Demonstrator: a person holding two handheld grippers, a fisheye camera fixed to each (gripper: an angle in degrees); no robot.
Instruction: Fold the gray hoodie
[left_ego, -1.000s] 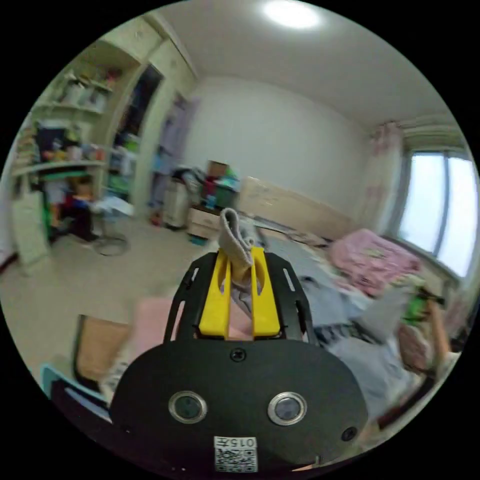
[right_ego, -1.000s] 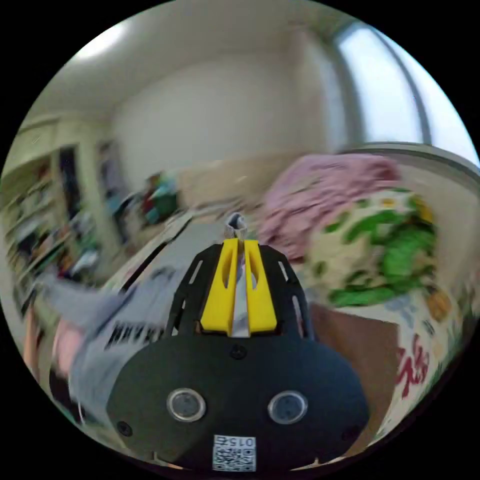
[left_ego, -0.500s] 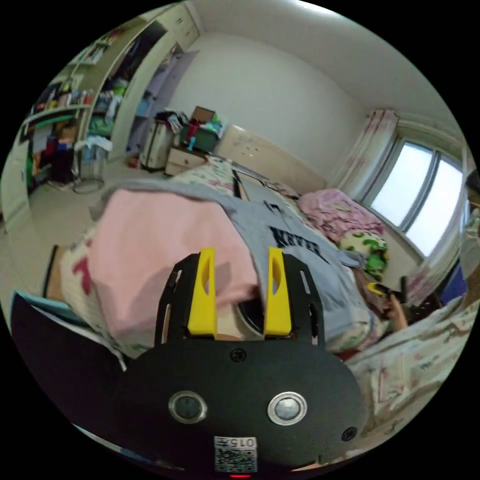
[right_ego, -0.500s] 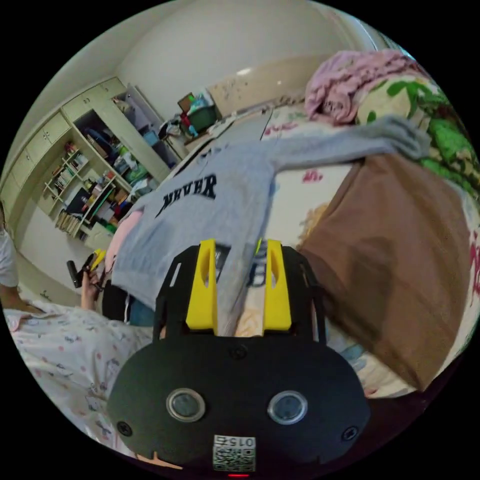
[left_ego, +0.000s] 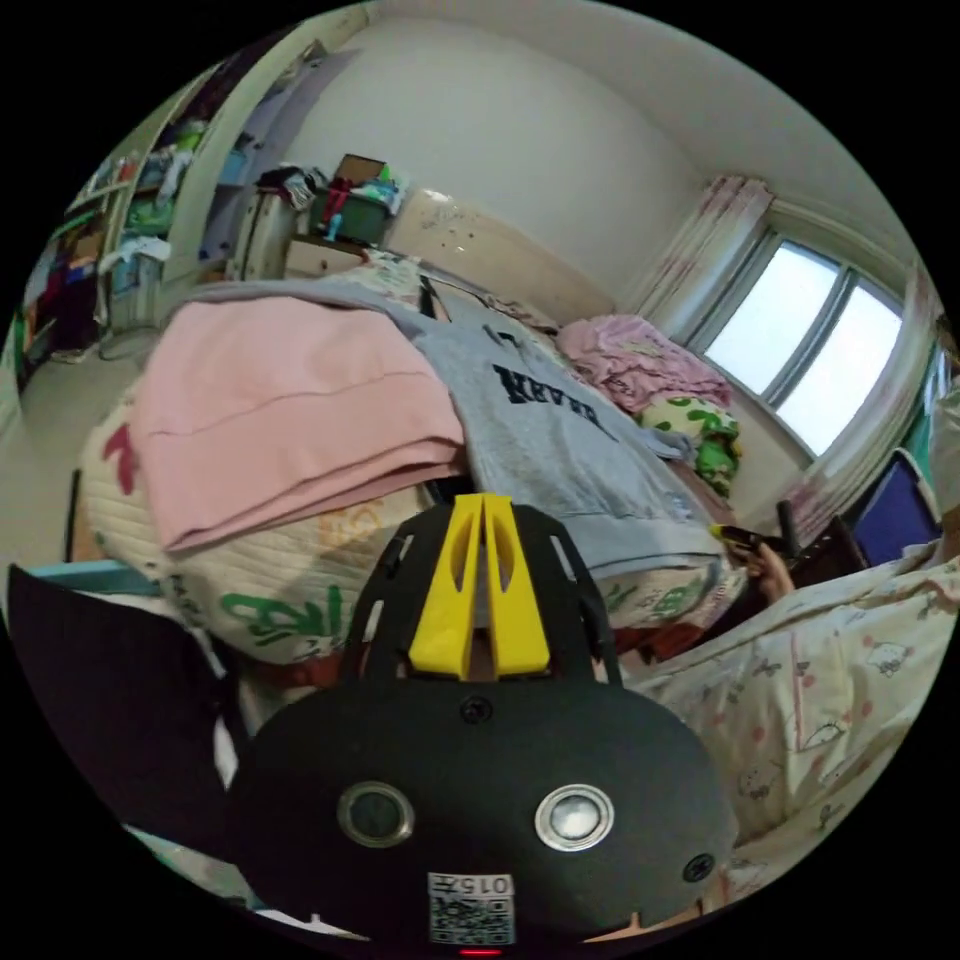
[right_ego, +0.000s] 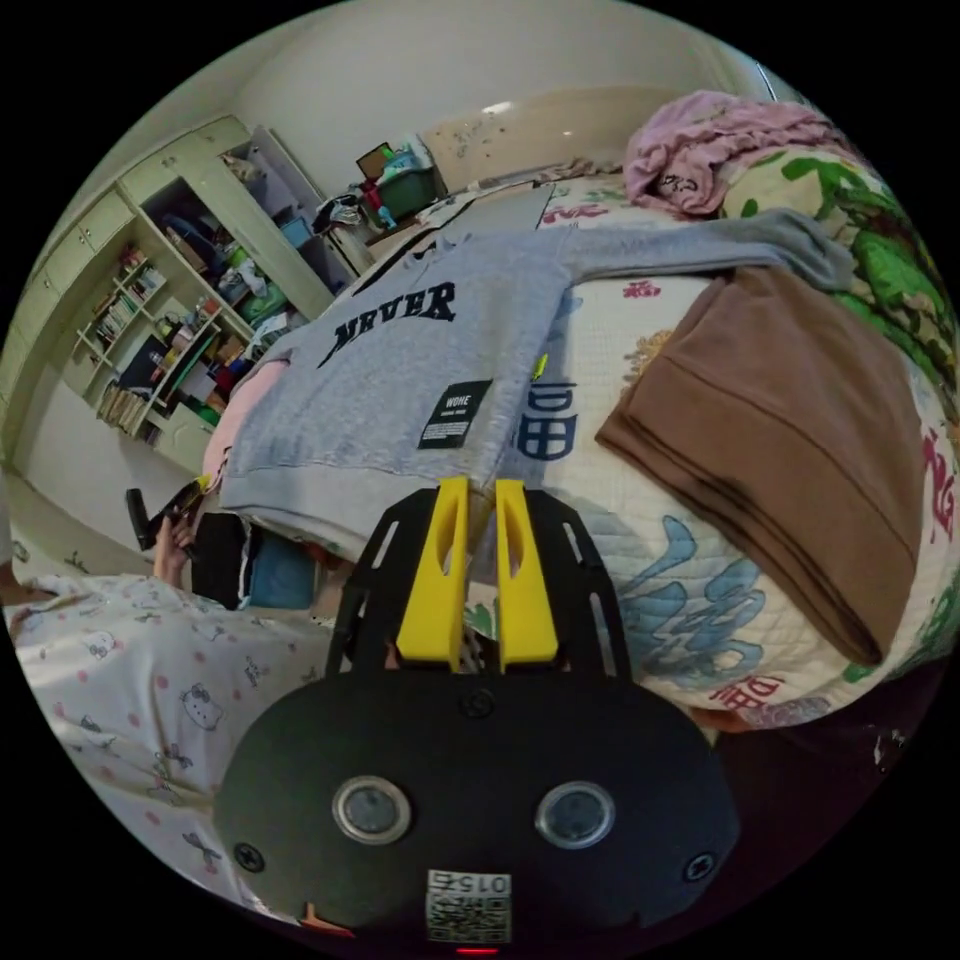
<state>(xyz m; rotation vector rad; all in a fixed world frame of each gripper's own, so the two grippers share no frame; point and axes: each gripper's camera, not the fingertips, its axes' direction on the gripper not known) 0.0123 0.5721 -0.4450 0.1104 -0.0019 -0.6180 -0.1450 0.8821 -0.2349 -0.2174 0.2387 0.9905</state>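
The gray hoodie (left_ego: 560, 430) lies spread face up on the bed, dark lettering across its chest, and neither gripper holds it. In the right gripper view the gray hoodie (right_ego: 400, 390) has one sleeve (right_ego: 700, 245) stretched toward the pillows and a black patch near its hem. My left gripper (left_ego: 483, 497) is shut with nothing in it, hovering off the bed's near edge in front of the hem. My right gripper (right_ego: 480, 483) is shut to a narrow slit, empty, just short of the hem. Each gripper also appears small in the other's view, held in a hand.
A folded pink garment (left_ego: 280, 400) lies left of the hoodie and a folded brown one (right_ego: 790, 430) to its right on the patterned quilt (right_ego: 640, 600). Pink blanket (right_ego: 720, 140) and green-patterned bedding (right_ego: 880, 260) pile at the head. The person's patterned sleeve (left_ego: 850, 680) is close. Cluttered shelves (right_ego: 150, 340) stand beyond.
A second ago both grippers held gray cloth up in the air. They lowered it onto the bed, opened and let go, then drew back and shut empty.
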